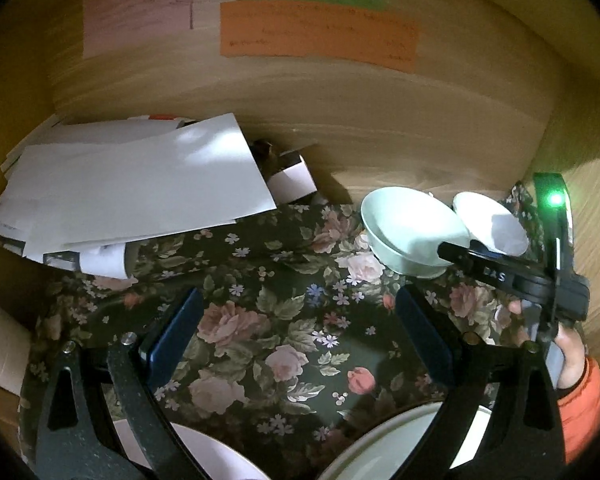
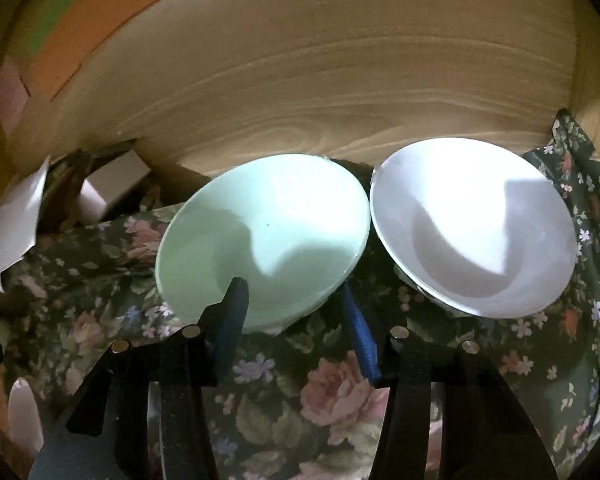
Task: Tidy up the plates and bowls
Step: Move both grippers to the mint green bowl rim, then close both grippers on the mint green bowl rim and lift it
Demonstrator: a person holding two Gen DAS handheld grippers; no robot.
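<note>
A pale green bowl [image 2: 260,236] and a white bowl [image 2: 472,224] sit side by side, rims touching, on a dark floral cloth [image 2: 320,392] against a wooden back wall. My right gripper [image 2: 294,296] is open, with one blue finger over the green bowl's near rim and the other outside it. In the left wrist view the green bowl [image 1: 408,228] and white bowl [image 1: 488,224] are at the far right, with the right gripper [image 1: 460,256] reaching in. My left gripper [image 1: 300,312] is open and empty above the cloth. Two plate rims show at the bottom: a white one [image 1: 204,448] and a cream one [image 1: 388,440].
A heap of white papers and envelopes [image 1: 132,192] lies at the back left, with a small white box [image 1: 292,180] beside it. Coloured paper notes [image 1: 316,32] are stuck on the wooden back wall [image 1: 380,100]. A wooden side wall stands at the right.
</note>
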